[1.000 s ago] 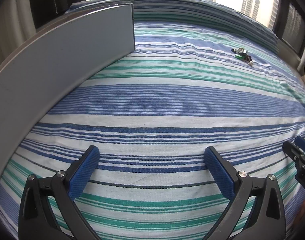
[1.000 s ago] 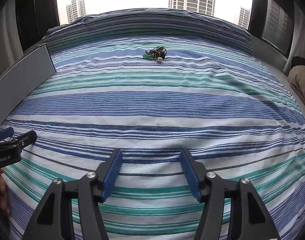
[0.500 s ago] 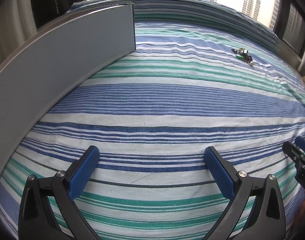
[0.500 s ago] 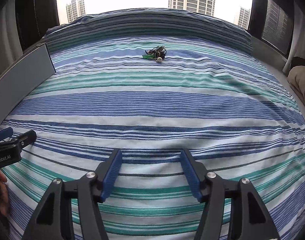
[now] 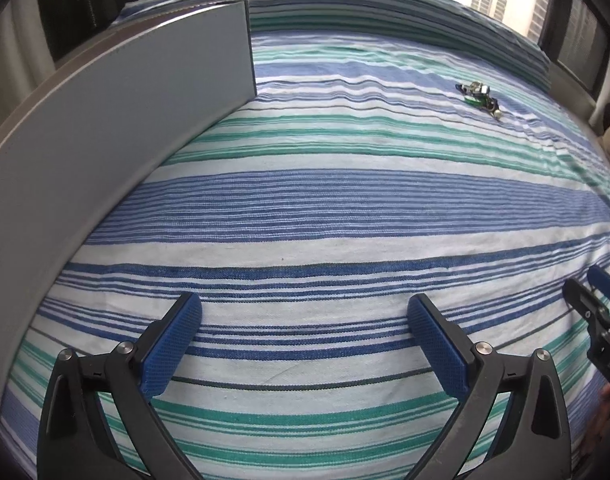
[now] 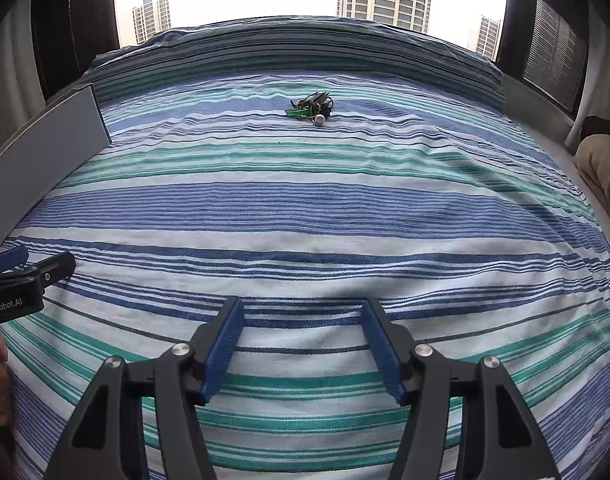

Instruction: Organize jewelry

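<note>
A small tangled pile of jewelry (image 6: 311, 107), dark with green pieces and a white bead, lies far out on the striped bedspread (image 6: 305, 208). It also shows in the left wrist view (image 5: 479, 95), at the upper right. My left gripper (image 5: 305, 322) is open and empty, low over the near part of the bedspread. My right gripper (image 6: 303, 328) is open and empty, also over the near part, far from the jewelry. Each gripper shows at the edge of the other's view: the right one (image 5: 597, 304), the left one (image 6: 29, 268).
A tall flat grey panel (image 5: 105, 152) stands along the left side of the bed; it also shows in the right wrist view (image 6: 45, 156). A window with towers lies beyond the far edge. A beige cushion (image 6: 601, 168) sits at the right.
</note>
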Action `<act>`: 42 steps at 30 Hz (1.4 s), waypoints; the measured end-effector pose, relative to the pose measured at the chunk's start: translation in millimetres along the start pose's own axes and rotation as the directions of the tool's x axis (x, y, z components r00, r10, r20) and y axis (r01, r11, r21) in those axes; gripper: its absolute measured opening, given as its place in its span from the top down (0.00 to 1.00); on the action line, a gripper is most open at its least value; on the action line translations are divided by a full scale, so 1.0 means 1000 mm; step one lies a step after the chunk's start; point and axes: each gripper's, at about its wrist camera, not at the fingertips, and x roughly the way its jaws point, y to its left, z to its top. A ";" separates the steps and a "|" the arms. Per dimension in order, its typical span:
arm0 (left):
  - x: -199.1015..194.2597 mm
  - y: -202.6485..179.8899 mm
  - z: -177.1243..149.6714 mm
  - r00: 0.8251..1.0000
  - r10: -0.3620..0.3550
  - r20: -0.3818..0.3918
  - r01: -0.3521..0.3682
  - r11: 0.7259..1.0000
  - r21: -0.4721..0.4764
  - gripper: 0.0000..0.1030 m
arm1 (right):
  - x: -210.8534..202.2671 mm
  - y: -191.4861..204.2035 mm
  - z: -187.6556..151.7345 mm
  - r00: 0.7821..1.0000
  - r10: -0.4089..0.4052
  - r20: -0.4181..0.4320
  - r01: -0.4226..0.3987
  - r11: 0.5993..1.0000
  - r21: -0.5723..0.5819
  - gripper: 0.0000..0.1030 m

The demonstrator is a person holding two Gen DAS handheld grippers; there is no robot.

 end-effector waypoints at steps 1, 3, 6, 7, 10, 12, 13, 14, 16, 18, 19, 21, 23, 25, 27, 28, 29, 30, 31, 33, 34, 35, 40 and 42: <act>-0.004 0.000 0.007 0.999 -0.008 -0.038 0.008 1.000 -0.002 0.01 | 0.000 -0.001 0.001 1.000 0.004 -0.011 -0.004 1.000 -0.001 0.39; -0.025 -0.004 0.024 0.999 -0.036 -0.032 0.036 0.999 -0.007 0.01 | -0.001 -0.006 0.013 0.993 0.033 -0.115 -0.030 0.999 0.022 0.39; -0.050 -0.027 0.058 0.998 -0.059 0.032 0.057 0.997 0.043 0.01 | -0.028 -0.026 0.035 0.992 0.053 -0.113 -0.039 0.992 0.120 0.39; -0.053 -0.038 0.071 0.997 -0.072 0.038 0.070 0.996 0.061 0.01 | -0.037 -0.030 0.043 0.995 0.028 -0.098 -0.017 0.994 0.109 0.39; -0.041 -0.073 0.112 0.990 -0.144 0.011 0.142 0.987 0.075 0.01 | -0.046 -0.041 0.061 0.995 -0.025 -0.096 0.032 0.997 0.077 0.39; -0.021 -0.097 0.141 0.983 -0.185 -0.019 0.186 0.980 0.069 0.01 | -0.045 -0.054 0.066 0.995 -0.016 -0.097 0.026 0.994 0.104 0.39; -0.010 -0.110 0.155 0.978 -0.204 -0.034 0.206 0.976 0.074 0.01 | -0.042 -0.061 0.066 0.994 -0.014 -0.106 0.027 0.992 0.123 0.39; 0.003 -0.122 0.168 0.972 -0.228 -0.050 0.232 0.969 0.086 0.01 | -0.038 -0.069 0.065 0.993 -0.007 -0.118 0.024 0.989 0.149 0.39; 0.031 -0.143 0.193 0.959 -0.274 -0.080 0.281 0.954 0.102 0.01 | -0.029 -0.084 0.060 0.989 0.022 -0.149 0.010 0.977 0.213 0.39; 0.062 -0.158 0.210 0.947 -0.295 -0.125 0.308 0.947 0.096 0.02 | -0.022 -0.096 0.053 0.980 0.048 -0.191 0.006 0.961 0.275 0.39; 0.074 -0.163 0.217 0.943 -0.297 -0.150 0.312 0.946 0.089 0.04 | -0.020 -0.099 0.049 0.976 0.057 -0.209 0.008 0.955 0.297 0.39; 0.094 -0.171 0.228 0.936 -0.302 -0.182 0.323 0.942 0.094 0.13 | -0.020 -0.105 0.042 0.970 0.069 -0.234 0.011 0.945 0.327 0.39; 0.105 -0.182 0.235 0.938 -0.282 -0.201 0.311 0.941 0.132 0.17 | -0.023 -0.107 0.037 0.968 0.080 -0.239 0.005 0.942 0.335 0.39; 0.108 -0.193 0.239 0.948 -0.253 -0.191 0.288 0.940 0.184 0.20 | -0.025 -0.106 0.032 0.965 0.082 -0.250 0.001 0.948 0.317 0.39; 0.110 -0.204 0.242 0.957 -0.232 -0.174 0.268 0.936 0.229 0.24 | -0.026 -0.104 0.028 0.963 0.081 -0.258 0.000 0.954 0.300 0.39; 0.111 -0.208 0.243 0.959 -0.227 -0.171 0.265 0.933 0.245 0.26 | -0.026 -0.103 0.027 0.962 0.081 -0.260 0.000 0.955 0.295 0.39; 0.113 -0.212 0.244 0.960 -0.221 -0.173 0.261 0.931 0.257 0.29 | -0.026 -0.103 0.026 0.961 0.084 -0.264 -0.003 0.955 0.296 0.39; 0.116 -0.215 0.245 0.961 -0.213 -0.176 0.255 0.930 0.265 0.29 | -0.024 -0.103 0.026 0.959 0.091 -0.268 -0.007 0.954 0.300 0.39; 0.118 -0.216 0.245 0.962 -0.207 -0.179 0.250 0.931 0.267 0.32 | -0.023 -0.103 0.027 0.958 0.097 -0.270 -0.010 0.952 0.307 0.39; 0.123 -0.215 0.245 0.958 -0.211 -0.192 0.256 0.933 0.254 0.34 | -0.020 -0.107 0.034 0.956 0.110 -0.272 -0.017 0.946 0.324 0.39; 0.125 -0.214 0.244 0.957 -0.214 -0.195 0.259 0.934 0.247 0.34 | -0.015 -0.109 0.042 0.957 0.120 -0.265 -0.026 0.943 0.332 0.39; 0.127 -0.213 0.243 0.958 -0.214 -0.192 0.258 0.934 0.247 0.34 | -0.009 -0.113 0.054 0.960 0.133 -0.248 -0.043 0.941 0.335 0.39; 0.130 -0.207 0.245 0.956 -0.236 -0.174 0.274 0.933 0.236 0.64 | 0.042 -0.134 0.138 0.980 0.135 -0.147 -0.082 0.944 0.320 0.39; 0.125 -0.203 0.247 0.955 -0.257 -0.149 0.286 0.931 0.227 0.75 | 0.055 -0.135 0.161 0.987 0.117 -0.109 -0.078 0.949 0.304 0.39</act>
